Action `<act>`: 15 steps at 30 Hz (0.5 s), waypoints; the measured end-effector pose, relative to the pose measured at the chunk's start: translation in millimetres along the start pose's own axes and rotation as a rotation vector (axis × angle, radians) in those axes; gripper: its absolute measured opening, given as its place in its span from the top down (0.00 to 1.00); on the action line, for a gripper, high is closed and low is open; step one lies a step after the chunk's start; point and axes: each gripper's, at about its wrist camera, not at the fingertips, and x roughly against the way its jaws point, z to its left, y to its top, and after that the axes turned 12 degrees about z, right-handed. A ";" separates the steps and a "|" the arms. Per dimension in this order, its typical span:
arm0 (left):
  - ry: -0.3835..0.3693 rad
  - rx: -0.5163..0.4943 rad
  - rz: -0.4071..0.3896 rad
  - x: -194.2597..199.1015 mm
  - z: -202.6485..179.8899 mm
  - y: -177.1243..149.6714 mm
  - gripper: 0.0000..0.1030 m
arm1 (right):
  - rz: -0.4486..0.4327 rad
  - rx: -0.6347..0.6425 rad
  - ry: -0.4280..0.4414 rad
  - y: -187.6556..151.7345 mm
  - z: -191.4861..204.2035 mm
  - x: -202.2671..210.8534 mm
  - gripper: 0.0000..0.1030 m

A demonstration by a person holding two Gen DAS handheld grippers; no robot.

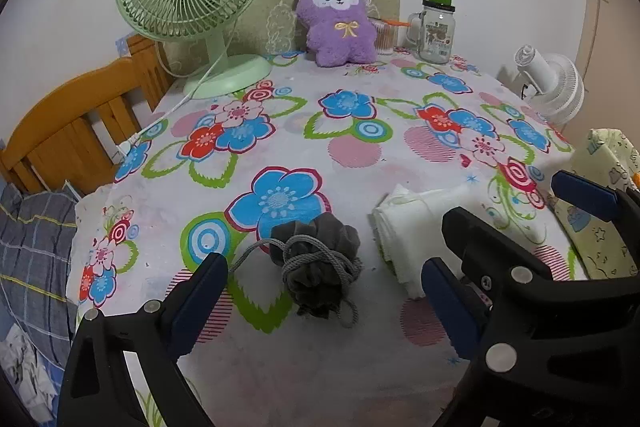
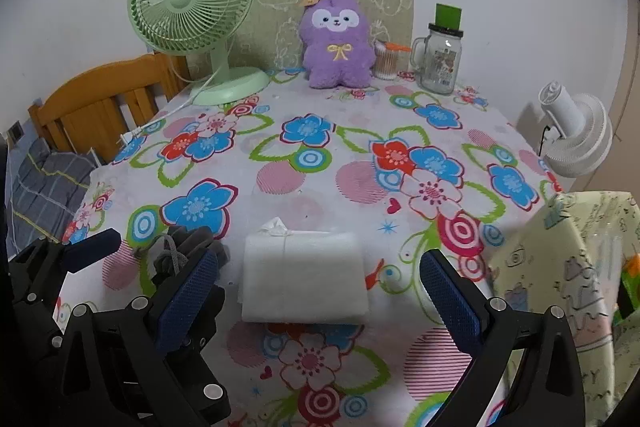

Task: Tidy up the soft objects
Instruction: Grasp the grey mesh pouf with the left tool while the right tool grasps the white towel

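Showing both tongs spread wide and empty: left tongs (image 1: 324, 291) frame the grey corded bundle (image 1: 316, 267), right tongs (image 2: 320, 287) the white folded cloth (image 2: 304, 277), both near on the desk (image 1: 320, 147); descend centred before closing

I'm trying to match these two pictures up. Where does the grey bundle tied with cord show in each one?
Left wrist view: grey bundle low in the middle, between the open fingers.
Right wrist view: grey bundle low on the left, partly hidden behind the other gripper.
Shared landmark: purple plush toy against the back wall.
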 end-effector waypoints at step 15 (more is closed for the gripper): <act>0.015 0.005 0.071 -30.3 9.1 2.6 0.22 | 0.072 0.011 0.014 6.6 11.3 -36.4 0.01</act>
